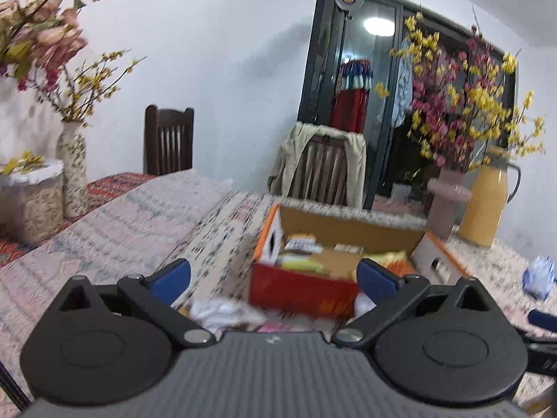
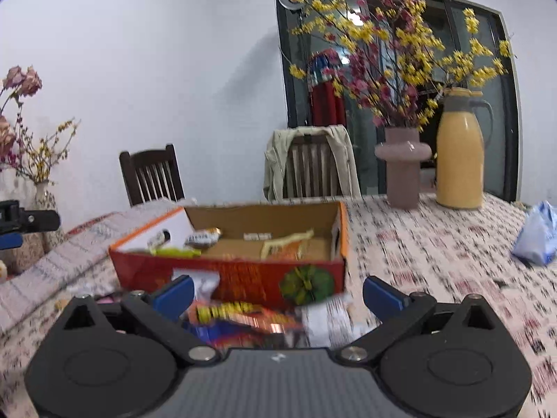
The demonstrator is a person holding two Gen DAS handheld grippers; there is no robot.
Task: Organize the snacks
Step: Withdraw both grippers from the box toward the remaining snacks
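**Both tongs empty, loose packets still outside the box — risk of a bad grab**

My right gripper (image 2: 276, 296) has its jaws spread wide, nothing between the pads. My left gripper (image 1: 273, 280) is also apart and empty. Landmark: the red-and-orange cardboard box (image 2: 243, 275) on the patterned tablecloth (image 2: 435, 250).

Inside the box: a yellow-green packet (image 2: 174, 252) at its left end, an orange-and-cream packet (image 2: 285, 245) right of centre, a small wrapped snack (image 2: 202, 238) behind the left one. Just in front of the box, under my right tongs: a red-blue packet with yellow lettering (image 2: 240, 320) and a white wrapper (image 2: 327, 317). A pale blue bag (image 2: 538, 235) sits well to the box's right.

Likely trouble:
- Front packets overlap; closing on them may pinch two, or only a corner that slips out.
- They lie close against the box front, so a low approach could shove the box back.
- Frames are blurred; edges hard to judge.
- Both tongs face the same box; they could clash.
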